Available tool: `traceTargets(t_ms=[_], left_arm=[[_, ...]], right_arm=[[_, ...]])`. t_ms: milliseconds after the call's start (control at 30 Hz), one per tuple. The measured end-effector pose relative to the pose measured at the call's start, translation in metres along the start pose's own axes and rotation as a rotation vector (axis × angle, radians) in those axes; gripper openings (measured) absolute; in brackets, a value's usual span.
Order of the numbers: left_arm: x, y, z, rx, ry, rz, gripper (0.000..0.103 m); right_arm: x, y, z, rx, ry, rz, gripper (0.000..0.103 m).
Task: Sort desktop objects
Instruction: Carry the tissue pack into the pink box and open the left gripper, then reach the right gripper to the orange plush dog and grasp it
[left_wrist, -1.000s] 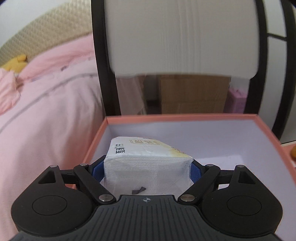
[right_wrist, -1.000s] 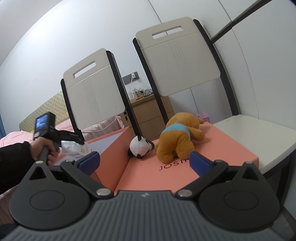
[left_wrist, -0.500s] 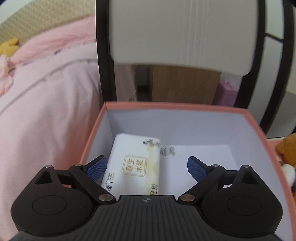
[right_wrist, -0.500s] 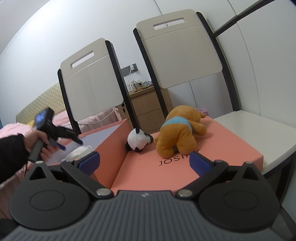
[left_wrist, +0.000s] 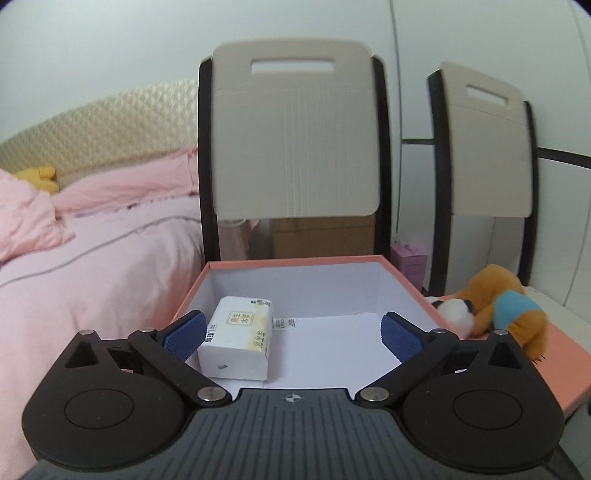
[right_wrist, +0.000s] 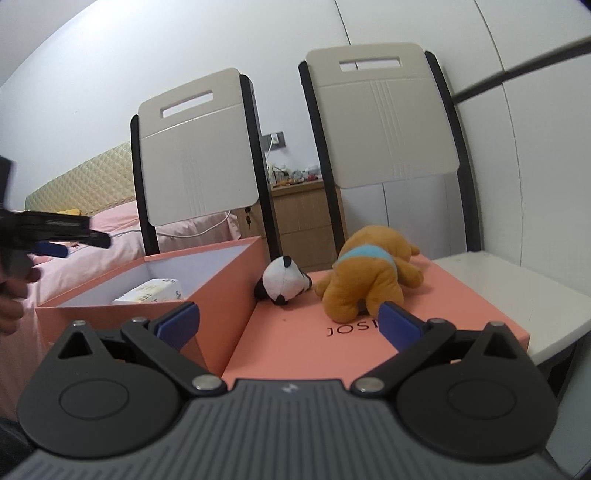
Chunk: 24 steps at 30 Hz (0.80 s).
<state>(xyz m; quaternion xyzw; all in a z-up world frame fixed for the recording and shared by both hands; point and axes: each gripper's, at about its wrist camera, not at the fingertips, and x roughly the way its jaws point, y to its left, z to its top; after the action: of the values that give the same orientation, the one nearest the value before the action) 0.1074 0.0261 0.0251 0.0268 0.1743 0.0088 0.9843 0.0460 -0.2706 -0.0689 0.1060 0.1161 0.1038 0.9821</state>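
- The left hand-held gripper (left_wrist: 291, 330) hangs over the near edge of the pink box (left_wrist: 295, 261), its jaws opening out wide, with nothing pressed between the blue pads (left_wrist: 184, 332).
- The tissue pack (left_wrist: 238, 338) lies flat on the white floor of the box, towards its left wall, label up; the left pad sits just beside it, and I cannot tell whether they touch.
- From the other side, that same gripper (right_wrist: 55, 236) shows as a dark blur at the left edge, held in a person's hand (right_wrist: 11, 291) above the bed side of the box.
- The right hand-held gripper (right_wrist: 288, 321) is wide apart too, holding nothing, and points across the pink lid (right_wrist: 443, 314).
- On that lid lies the brown plush dog (right_wrist: 369, 277) in its blue top, face down, with the small panda plush (right_wrist: 284, 282) just beside it, close against the box's outer wall.
- The lid rests on the white table (right_wrist: 517, 280), right next to the box.
- Two beige chair backs (right_wrist: 199, 155) stand behind it all, with a pink bed (left_wrist: 92, 258) off to the left and a wooden cabinet (right_wrist: 306, 221) between the chairs.
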Motion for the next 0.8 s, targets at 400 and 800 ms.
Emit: traceTargets(t_ms=[400,800], left_arm=[[-0.057,-0.015,-0.030,0.053,-0.102,0.005,0.103],[-0.042,-0.011,-0.052,0.057,-0.158,-0.061,0.103]], right_arm=[[-0.002,0.013,-0.003,-0.002,-0.084,0.011,0.103],[0.004,0.033,-0.012,-0.026,-0.091,0.013,0.103]])
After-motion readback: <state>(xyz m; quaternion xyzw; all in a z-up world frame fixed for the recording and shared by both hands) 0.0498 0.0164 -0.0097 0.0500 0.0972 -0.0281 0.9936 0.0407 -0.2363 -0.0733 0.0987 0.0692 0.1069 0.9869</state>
